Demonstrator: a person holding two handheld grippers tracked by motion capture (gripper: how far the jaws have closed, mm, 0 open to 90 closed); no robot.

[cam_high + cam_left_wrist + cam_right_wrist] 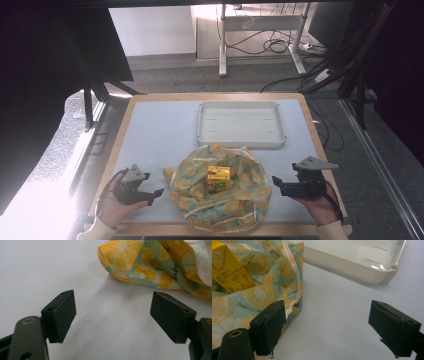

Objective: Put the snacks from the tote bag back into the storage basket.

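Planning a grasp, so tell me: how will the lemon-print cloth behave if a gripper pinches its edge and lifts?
The lemon-print cloth lies crumpled in soft folds, so it will probably droop and stretch rather than rise flat. The yellow carton rests on it and would likely tip or slide as the fabric lifts.

The worktop (160,135) has a pale blue-grey surface framed by a light wooden edge. On it lies a cloth (235,200) in mint green printed with yellow and orange lemon slices, small dark seed-like specks and a whitish hem; in the left gripper view the slices show white rinds and segments. On the cloth is a yellow carton (219,178) with a green patch on its front and fine dark print on its side. The tray (241,142) is off-white. The left gripper (152,196) and right gripper (276,184) are black with matte black fingers (65,315), each topped by a grey plate.
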